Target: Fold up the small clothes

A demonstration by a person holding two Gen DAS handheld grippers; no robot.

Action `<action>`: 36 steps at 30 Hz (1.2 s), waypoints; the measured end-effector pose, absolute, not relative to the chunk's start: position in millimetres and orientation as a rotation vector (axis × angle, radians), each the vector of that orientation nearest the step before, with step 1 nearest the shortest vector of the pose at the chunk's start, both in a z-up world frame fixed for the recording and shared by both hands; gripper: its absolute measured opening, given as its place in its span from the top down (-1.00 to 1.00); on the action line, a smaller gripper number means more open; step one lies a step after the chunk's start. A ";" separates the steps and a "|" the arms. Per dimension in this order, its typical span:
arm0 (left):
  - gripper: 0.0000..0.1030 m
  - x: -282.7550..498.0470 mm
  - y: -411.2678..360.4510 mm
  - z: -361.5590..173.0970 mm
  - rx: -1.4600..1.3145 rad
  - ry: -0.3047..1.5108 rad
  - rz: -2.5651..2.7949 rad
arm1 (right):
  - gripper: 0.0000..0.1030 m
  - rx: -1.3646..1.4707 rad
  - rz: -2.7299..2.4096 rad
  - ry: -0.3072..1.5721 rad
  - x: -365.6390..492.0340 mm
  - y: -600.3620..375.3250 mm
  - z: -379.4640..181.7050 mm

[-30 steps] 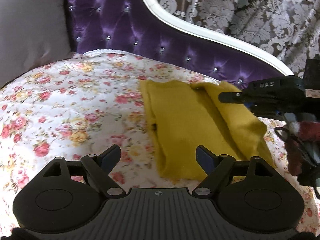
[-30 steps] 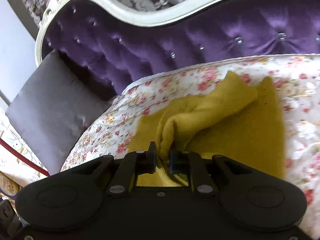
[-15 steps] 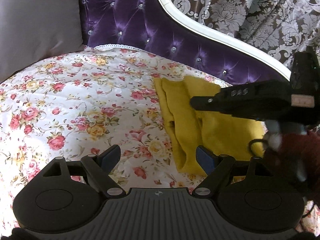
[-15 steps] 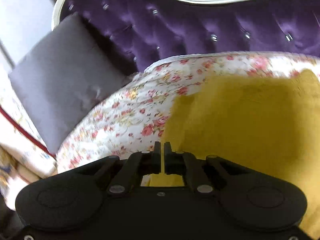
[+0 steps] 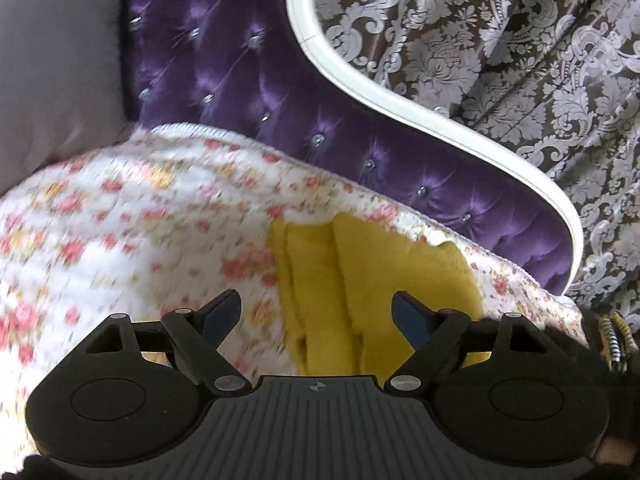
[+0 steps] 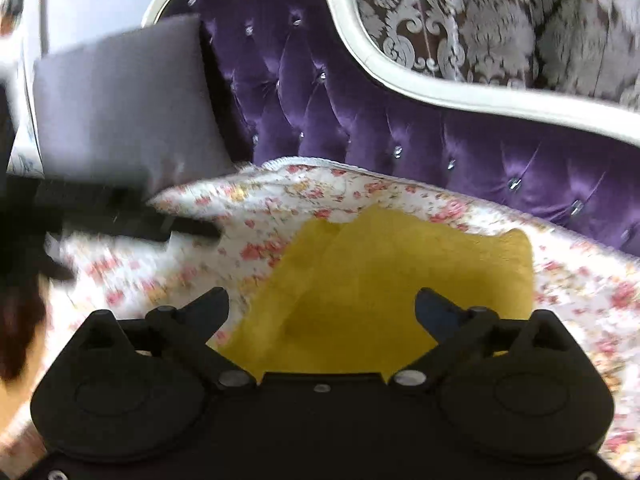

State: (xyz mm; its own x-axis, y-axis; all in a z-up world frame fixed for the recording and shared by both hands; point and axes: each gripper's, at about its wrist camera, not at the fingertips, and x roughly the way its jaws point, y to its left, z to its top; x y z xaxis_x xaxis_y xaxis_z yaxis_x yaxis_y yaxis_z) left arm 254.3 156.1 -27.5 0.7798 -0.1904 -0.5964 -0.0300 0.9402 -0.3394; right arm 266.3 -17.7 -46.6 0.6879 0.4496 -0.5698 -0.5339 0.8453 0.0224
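Yellow garment [image 6: 384, 288] is lying folded on the floral cover [image 6: 280, 196], at 12 o'clock ahead of both claws. R gripper [image 6: 322, 304], jaws just been opening, is standing wide w/ nothing clamped. L gripper [image 5: 318, 312] is also gaping, empty. Next: I'd be pressing the lumpy ridges at 11 flat before re-gripping an edge.

Home (tufted sofa [image 6: 360, 120], damask curtain [image 5: 500, 40])
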 end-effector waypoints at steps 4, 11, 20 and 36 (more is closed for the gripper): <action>-0.60 274.8 144.8 -23.2 -0.310 0.702 -0.111 | -0.81 -0.294 0.565 0.548 247.0 2.7 -57.6; -0.60 291.6 137.0 -32.2 -0.288 0.764 -0.126 | -0.14 -0.386 0.625 0.611 247.3 19.0 -79.5; -0.60 311.9 131.6 -36.6 -0.348 0.810 -0.170 | 0.69 -0.093 0.650 0.664 259.4 -33.6 -75.2; -0.86 374.8 91.1 -75.0 -0.475 0.984 -0.269 | 0.68 0.155 0.585 0.648 269.3 -94.8 -62.3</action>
State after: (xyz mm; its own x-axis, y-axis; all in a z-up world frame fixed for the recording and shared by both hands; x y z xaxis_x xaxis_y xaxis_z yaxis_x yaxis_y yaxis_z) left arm 374.8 91.1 -75.0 0.5319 -0.4261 -0.7318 0.0060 0.8661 -0.4999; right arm 269.3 -94.8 -62.3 0.6430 0.5585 -0.5241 -0.4642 0.8284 0.3133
